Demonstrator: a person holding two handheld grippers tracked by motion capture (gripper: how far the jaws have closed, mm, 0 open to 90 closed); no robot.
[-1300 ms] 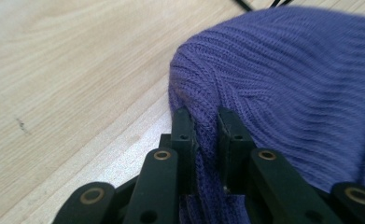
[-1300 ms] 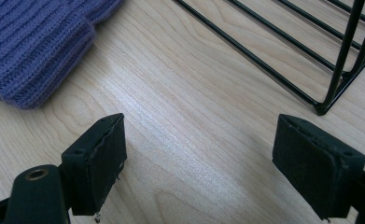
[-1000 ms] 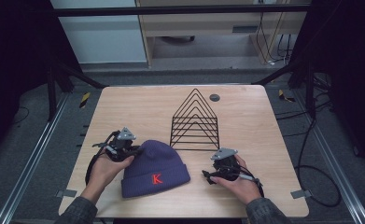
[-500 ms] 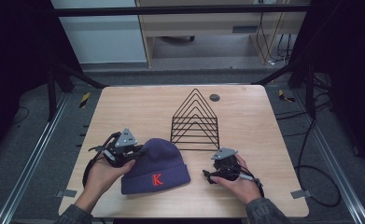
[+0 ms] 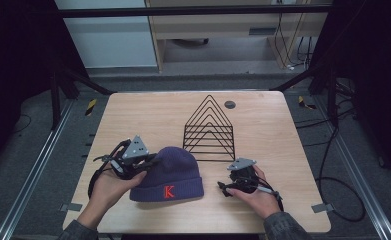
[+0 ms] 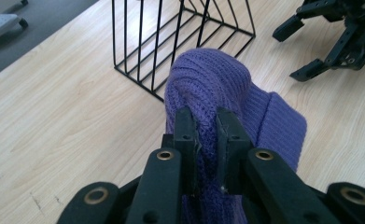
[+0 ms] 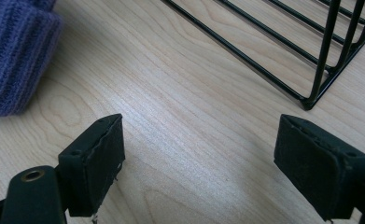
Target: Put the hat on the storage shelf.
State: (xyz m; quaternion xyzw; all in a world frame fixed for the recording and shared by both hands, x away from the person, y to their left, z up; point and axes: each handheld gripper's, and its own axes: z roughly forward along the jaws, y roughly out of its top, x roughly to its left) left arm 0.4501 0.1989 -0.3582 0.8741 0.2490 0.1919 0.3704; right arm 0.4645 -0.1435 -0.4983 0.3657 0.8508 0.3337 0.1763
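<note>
From the high view, a purple hat (image 5: 170, 174) lies on the table (image 5: 133, 120), in front of a black wire rack (image 5: 209, 129). The left gripper (image 5: 147, 162) bites the top of the hat at its left side. The right gripper (image 5: 225, 188) rests on the wood just to the right of the hat, not touching it.

In the left gripper view, the two black fingers (image 6: 186, 135) are squeezed together on a fold of the purple hat (image 6: 217, 88). The knit bunches up between them and rises past their tips. The wire rack (image 6: 171, 42) stands beyond the hat, and the other gripper (image 6: 329, 37) sits far off to the right.

In the right gripper view, the fingers (image 7: 96, 163) stand wide apart with bare wood between them. The hat's thick edge (image 7: 17, 51) lies off past the left finger. A corner of the rack (image 7: 306, 100) sits just past the right finger.

To lift the hat well, I think the left gripper should keep its squeeze tight and go up slowly, so the soft knit does not slip out. The right gripper could slide toward the thick edge and pinch it, so the hat hangs even.
</note>
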